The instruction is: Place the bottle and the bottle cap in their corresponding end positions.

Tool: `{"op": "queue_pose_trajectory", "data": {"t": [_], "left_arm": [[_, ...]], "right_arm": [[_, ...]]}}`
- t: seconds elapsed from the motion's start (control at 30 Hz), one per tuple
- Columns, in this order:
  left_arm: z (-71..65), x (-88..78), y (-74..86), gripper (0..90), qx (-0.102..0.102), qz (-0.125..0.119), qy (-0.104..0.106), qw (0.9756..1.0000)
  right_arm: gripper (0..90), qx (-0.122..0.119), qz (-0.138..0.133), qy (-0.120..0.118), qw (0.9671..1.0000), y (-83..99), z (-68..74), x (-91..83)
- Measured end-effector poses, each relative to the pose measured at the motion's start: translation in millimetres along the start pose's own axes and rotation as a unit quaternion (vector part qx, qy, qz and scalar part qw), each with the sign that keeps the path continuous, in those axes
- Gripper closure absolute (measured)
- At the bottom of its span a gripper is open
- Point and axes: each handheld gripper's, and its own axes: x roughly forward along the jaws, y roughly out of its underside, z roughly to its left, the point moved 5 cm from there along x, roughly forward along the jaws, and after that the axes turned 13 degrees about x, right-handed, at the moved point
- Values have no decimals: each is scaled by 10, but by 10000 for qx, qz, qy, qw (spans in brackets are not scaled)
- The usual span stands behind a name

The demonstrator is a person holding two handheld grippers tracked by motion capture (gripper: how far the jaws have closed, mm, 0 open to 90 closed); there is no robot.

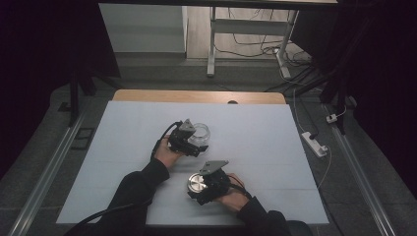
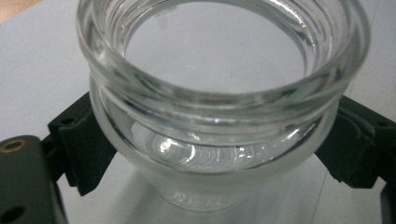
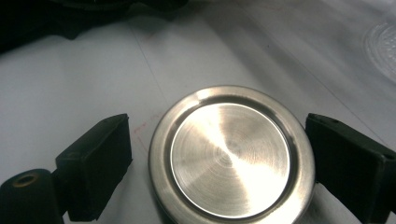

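High view shows a person's two forearms reaching from the near edge over a white tabletop (image 1: 123, 147), each hand holding a gripper. The left gripper (image 1: 195, 143) sits near the middle of the tabletop, against a clear glass jar (image 1: 200, 132) that stands upright just beyond it. The right gripper (image 1: 197, 189) is nearer and slightly to the right, at a round metal lid (image 1: 196, 184) lying flat on the tabletop. The jar and the lid are apart, the lid on the near side.

Left gripper view looks down on the glass jar (image 2: 224, 93), open-mouthed with a threaded rim. The left gripper (image 2: 219, 140) has its black jaws on either side of the jar's body, pressed against the glass, so it is closed on the jar.

Right gripper view shows the metal lid (image 3: 231, 154), brushed and shiny, between the jaws of the right gripper (image 3: 219, 163). The right jaw is touching or almost touching the lid's edge, while a narrow strip of white surface shows between the left jaw and the lid, so the jaws stand spread around it rather than clamped.
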Motion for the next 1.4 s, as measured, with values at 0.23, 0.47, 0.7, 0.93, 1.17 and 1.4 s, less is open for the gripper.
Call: {"op": "queue_pose_trajectory", "data": {"t": [0.23,0.47,0.7,0.93,1.17,1.4], "left_arm": [[21,-73,12,44,-207,-8,10,9998],[23,-213,6,19,-262,-171,90,9995],[-4,-303,62,0,-273,-164,197,9993],[-41,-410,64,0,-338,-353,422,9979],[-89,-491,101,3,-371,-400,683,9962],[-170,-581,137,0,-476,-485,725,9950]], "right_arm": [[66,53,-117,-14,9999,-39,11,-58],[48,114,-248,-61,9996,-73,32,-126],[40,129,-333,-53,9993,-83,22,-186],[39,107,-365,-45,9993,-74,31,-228],[39,116,-355,-41,9993,-68,30,-254],[33,229,-461,-103,9986,-84,23,-329]]}}
